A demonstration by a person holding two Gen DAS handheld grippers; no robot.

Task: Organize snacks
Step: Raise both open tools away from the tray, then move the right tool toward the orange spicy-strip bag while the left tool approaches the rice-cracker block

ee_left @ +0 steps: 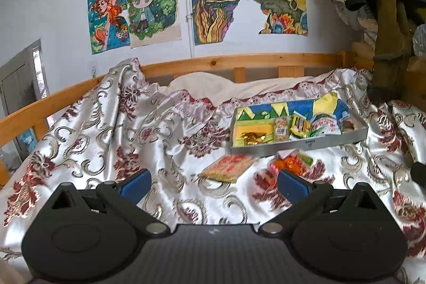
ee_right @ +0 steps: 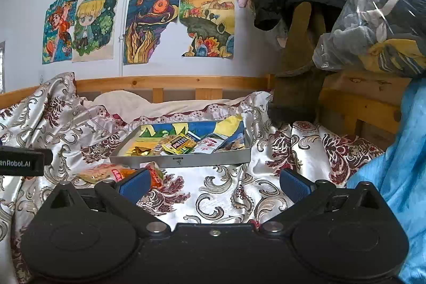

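— While you hold both tools low over the bed, how do they stand?

— Your left gripper (ee_left: 214, 184) has its blue-padded fingers (ee_left: 135, 184) spread wide with nothing between them, and so does your right gripper (ee_right: 214, 184). Both hover above the shiny white bedspread with dark red and grey scrollwork (ee_left: 106, 137). In the right wrist view your left tool shows as a black bar at the left edge.

— Where are the loose snacks from there?

— Just beyond your left fingertips lie two on the bedspread: a flat pale-yellow packet with red print (ee_left: 227, 167), and to its right a clear bag of orange and green sweets (ee_left: 291, 163), blurred. They lie near each other; you cannot tell whether they touch. In the right wrist view they sit far left, partly behind your left finger.

— And the tray?

— Just past those two rests the shallow grey rectangular tray (ee_left: 300, 145), lined with a blue, yellow and green drawing. It holds gold-wrapped sweets (ee_left: 251, 137) at its left, then a clear bag of pale snacks (ee_left: 281, 129), a yellow box (ee_left: 300, 125) and a white pouch with red print (ee_left: 327, 124) toward the right.

— Farther back?

— A pine bed rail (ee_left: 213, 63) and a wall of bright children's paintings (ee_left: 218, 4).
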